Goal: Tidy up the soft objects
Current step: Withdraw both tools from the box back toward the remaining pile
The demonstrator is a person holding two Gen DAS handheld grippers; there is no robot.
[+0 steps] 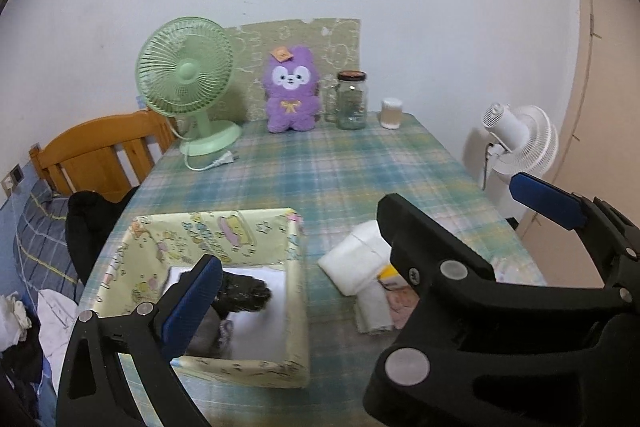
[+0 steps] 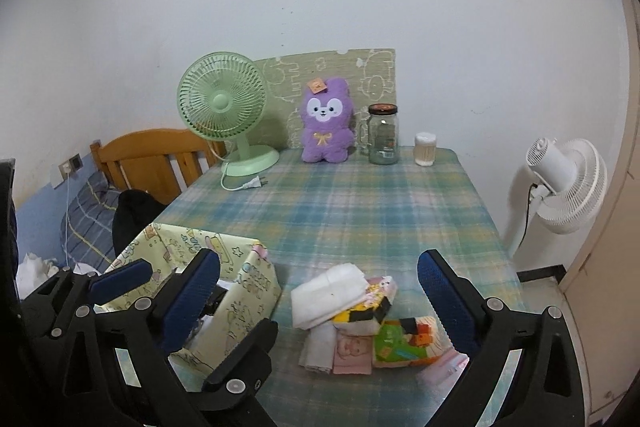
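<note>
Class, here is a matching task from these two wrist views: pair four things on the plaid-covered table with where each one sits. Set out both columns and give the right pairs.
Things
1. green desk fan
2. purple plush bunny
3. clear glass jar with dark lid
4. dark rolled cloth

Places
A. inside the yellow patterned box
B. far left corner of the table
C. between the fan and the jar
D. beside the small tub of cotton swabs

Pairs: 1-B, 2-C, 3-D, 4-A
</note>
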